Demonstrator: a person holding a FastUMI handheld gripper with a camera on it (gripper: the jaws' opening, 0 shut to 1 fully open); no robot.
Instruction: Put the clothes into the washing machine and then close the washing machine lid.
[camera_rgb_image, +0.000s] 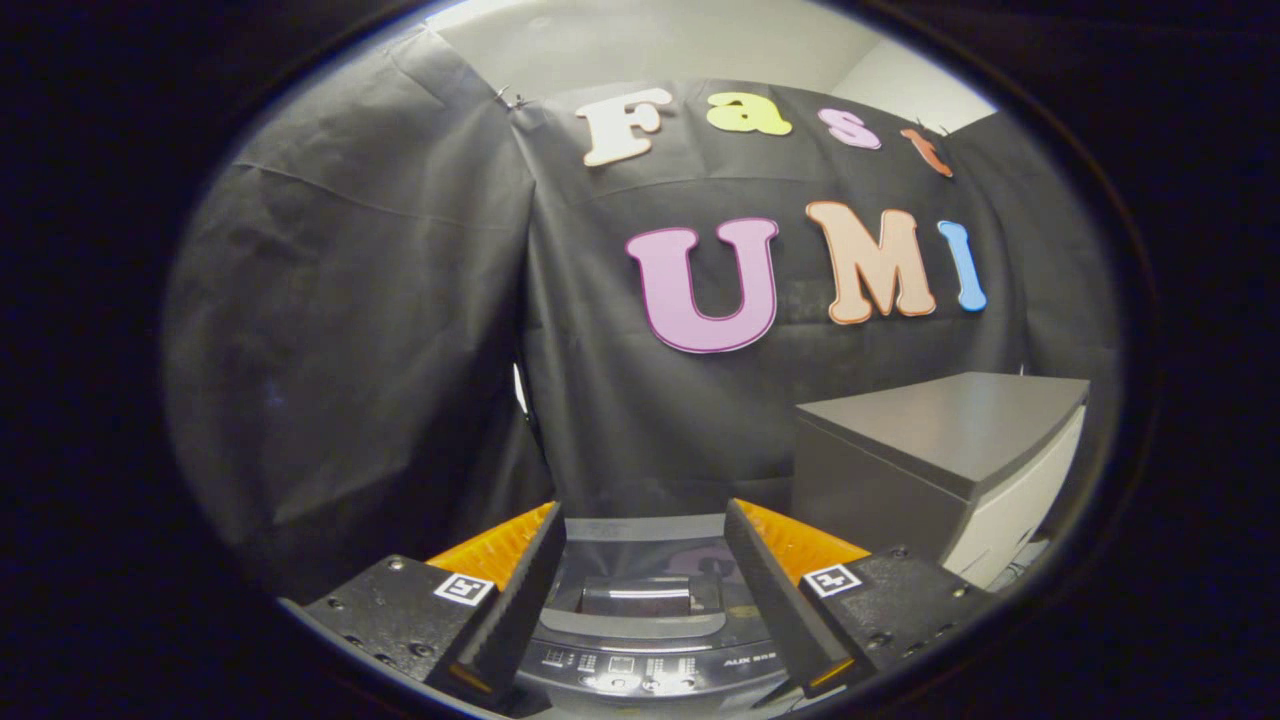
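Observation:
My gripper (645, 520) stands open, its two fingers spread wide with nothing between them. Below and between the fingers lies the top of the washing machine (640, 620): a dark control panel with buttons near me, a glossy lid beyond it that looks down flat. No clothes are in sight. The gripper hangs above the machine, looking mostly at the booth wall.
A grey cabinet (940, 460) with a flat top and a lighter front stands to the right of the machine, beyond the right finger. The black cloth wall hangs close behind the machine and wraps round on the left.

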